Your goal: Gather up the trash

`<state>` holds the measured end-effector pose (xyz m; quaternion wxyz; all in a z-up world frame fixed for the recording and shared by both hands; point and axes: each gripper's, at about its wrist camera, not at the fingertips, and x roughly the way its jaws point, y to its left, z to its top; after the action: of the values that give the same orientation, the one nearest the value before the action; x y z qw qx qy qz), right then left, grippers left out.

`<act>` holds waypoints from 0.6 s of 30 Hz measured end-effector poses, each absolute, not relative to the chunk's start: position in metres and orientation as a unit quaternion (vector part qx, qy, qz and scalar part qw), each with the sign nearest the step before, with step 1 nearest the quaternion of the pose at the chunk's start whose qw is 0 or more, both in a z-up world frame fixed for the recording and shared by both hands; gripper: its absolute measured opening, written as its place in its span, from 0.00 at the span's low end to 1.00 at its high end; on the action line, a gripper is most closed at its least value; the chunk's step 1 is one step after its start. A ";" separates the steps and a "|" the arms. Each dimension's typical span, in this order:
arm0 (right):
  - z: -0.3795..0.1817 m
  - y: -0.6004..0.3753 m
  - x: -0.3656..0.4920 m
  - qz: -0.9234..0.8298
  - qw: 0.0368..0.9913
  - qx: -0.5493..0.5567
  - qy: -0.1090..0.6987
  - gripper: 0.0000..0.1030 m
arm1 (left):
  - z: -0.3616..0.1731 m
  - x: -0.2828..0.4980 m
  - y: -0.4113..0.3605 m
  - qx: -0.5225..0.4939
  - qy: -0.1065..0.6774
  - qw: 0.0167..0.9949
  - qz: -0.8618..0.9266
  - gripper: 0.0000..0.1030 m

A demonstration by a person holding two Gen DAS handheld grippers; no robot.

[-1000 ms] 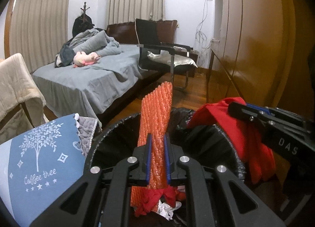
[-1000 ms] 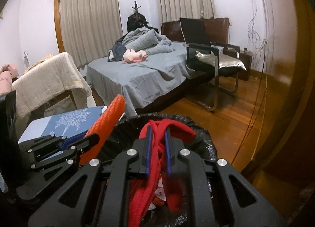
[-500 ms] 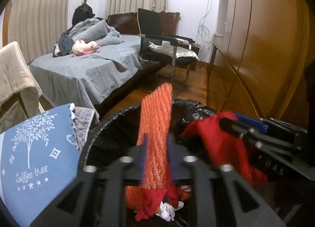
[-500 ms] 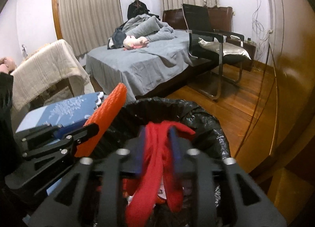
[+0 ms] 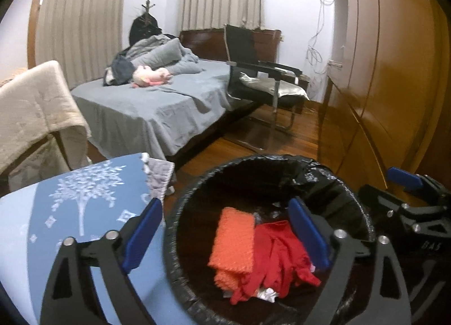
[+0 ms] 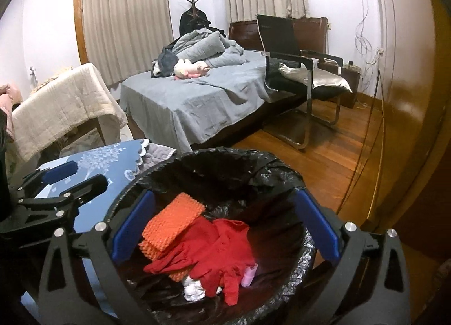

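Observation:
A black-lined trash bin (image 5: 197,184) (image 6: 282,172) stands right below both grippers. Inside it lie an orange mesh sleeve (image 5: 234,243) (image 6: 172,223) and a red cloth (image 5: 279,254) (image 6: 214,249), on top of white and pink scraps. My left gripper (image 5: 225,229) hangs over the bin's left rim, its jaws opening wide, nothing between the blue pads. My right gripper (image 6: 225,226) hovers over the bin, jaws also opening wide and empty. Each gripper shows at the edge of the other's view, the right one (image 5: 406,198) and the left one (image 6: 64,184).
A blue cushion with a white tree print (image 5: 79,206) (image 6: 93,161) lies left of the bin. Beyond are a grey bed (image 5: 157,102), a black chair (image 5: 262,77), a beige-draped piece of furniture (image 5: 31,105) and wooden wardrobe doors (image 5: 394,57) on the right.
Both grippers went from shut to wide open. The orange mesh sleeve and the red cloth left the jaws and dropped into the bin. The left gripper shifted leftwards.

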<state>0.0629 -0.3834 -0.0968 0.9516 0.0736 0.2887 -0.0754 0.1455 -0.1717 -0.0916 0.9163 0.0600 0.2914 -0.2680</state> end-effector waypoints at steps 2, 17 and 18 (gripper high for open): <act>-0.090 -0.378 0.058 -0.070 0.953 0.075 0.284 0.95 | -0.085 0.140 -0.163 0.059 0.288 0.920 -0.260 0.90; -0.032 -0.333 0.015 -0.020 0.963 0.063 0.260 0.95 | -0.033 0.085 -0.104 0.048 0.249 0.942 -0.220 0.94; -0.028 -0.329 0.012 -0.018 0.964 0.058 0.257 0.95 | -0.031 0.083 -0.104 0.048 0.248 0.943 -0.217 0.94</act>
<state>0.0120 -0.3291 -0.0280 0.9644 0.0585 0.2573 -0.0177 0.0834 -0.1042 -0.0306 0.9430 0.0479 0.2480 -0.2169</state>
